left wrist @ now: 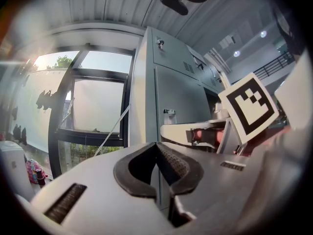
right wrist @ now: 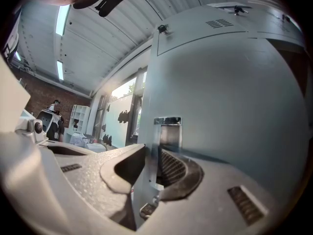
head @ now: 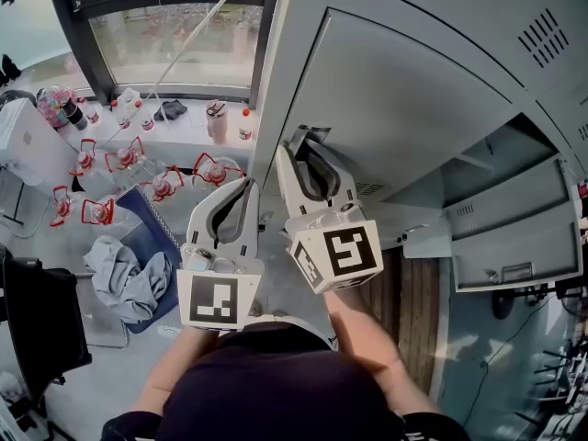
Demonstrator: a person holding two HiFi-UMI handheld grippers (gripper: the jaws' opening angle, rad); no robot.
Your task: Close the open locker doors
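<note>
Pinching left locker door (right wrist: 230, 102) by its latch edge with right tool (right wrist: 151, 156); left tool (left wrist: 156, 148) closed, empty. Far-right door (head: 510, 237) yet to shut.

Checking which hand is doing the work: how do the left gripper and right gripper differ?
The left gripper has fingers shut on nothing; the right gripper has fingers clasping the edge of the locker door. The left gripper hangs short of the lockers; the right gripper reaches them. Both are grey and carry marker cubes.
</note>
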